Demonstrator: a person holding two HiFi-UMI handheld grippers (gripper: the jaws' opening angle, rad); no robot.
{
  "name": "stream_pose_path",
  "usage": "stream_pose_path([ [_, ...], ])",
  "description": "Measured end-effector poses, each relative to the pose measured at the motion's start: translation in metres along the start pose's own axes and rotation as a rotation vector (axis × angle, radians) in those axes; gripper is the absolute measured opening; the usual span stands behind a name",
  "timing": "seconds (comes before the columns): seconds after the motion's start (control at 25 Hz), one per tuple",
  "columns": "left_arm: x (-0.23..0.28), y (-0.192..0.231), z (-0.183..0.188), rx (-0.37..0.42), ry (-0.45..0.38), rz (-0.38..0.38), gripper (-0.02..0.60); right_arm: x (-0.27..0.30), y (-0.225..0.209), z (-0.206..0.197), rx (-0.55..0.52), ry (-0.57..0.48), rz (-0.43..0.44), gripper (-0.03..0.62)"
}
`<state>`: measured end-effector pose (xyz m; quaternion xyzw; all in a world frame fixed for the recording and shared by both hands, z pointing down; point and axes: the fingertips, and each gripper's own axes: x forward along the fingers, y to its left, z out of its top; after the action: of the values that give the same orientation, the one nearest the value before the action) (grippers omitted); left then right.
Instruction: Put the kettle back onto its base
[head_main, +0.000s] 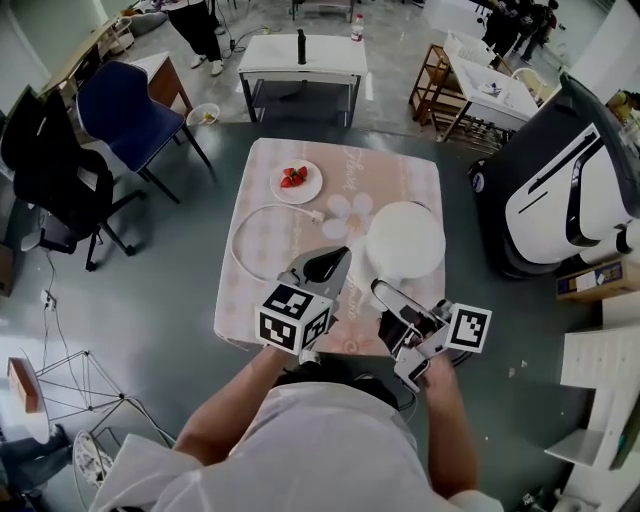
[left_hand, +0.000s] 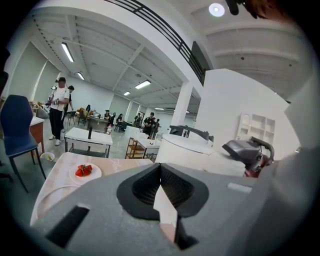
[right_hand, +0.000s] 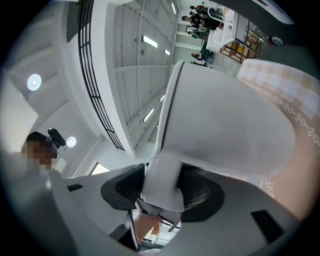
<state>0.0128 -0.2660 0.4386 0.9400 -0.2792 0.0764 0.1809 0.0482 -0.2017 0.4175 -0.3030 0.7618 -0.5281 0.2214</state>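
Evidently mid-carry: kettle held by its handle, base unseen

The right gripper (head_main: 386, 296) is clamped on the handle (right_hand: 161, 186) of the white kettle (head_main: 405, 240). The kettle is over the right half of the table (head_main: 400, 172), toward the person's side. The left gripper (head_main: 328, 264) is just beside the kettle, its jaws pressed together on nothing.

I judge the step in hand to be the carry or the set-down. No view shows the kettle's bottom, so I cannot tell whether it already rests on something. No view shows the base either. It may lie under the kettle, or under the left gripper, where the white cord (head_main: 240, 235) runs. The next move calls for finding the base and holding the kettle upright and centred over it. It should then be lowered until it seats flat, and only after that should the right jaws spread.

Only the head view gives the layout. It shows the kettle from above and the cord looping over the left half of the table. A plate (head_main: 312, 192) of strawberries (head_main: 292, 178) sits at the far side, well apart from both grippers.

Only the right gripper view shows the grip: the handle fills the gap between the two dark pads, with the kettle body close ahead. The left gripper view shows its own pads meeting with just a thin slit between them. It also shows the kettle from the side, roughly upright.
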Motion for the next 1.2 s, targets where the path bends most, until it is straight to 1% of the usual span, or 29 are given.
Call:
stream_pose_path([
  [0.2,0.005,0.001,0.0,0.01,0.01,-0.013,0.006,0.004,-0.007,0.002,-0.001,-0.001,-0.01,0.199],
  [0.36,0.011,0.004,0.0,0.018,0.009,0.001,0.006,0.005,-0.013,0.006,-0.002,0.006,-0.002,0.199],
  [0.72,0.027,0.005,-0.002,-0.006,0.001,0.067,0.006,0.006,-0.028,0.014,0.005,0.089,0.015,0.199],
  [1.2,0.041,0.014,-0.004,-0.046,-0.006,0.17,0.005,0.004,-0.044,0.027,0.046,0.178,0.042,0.199],
])
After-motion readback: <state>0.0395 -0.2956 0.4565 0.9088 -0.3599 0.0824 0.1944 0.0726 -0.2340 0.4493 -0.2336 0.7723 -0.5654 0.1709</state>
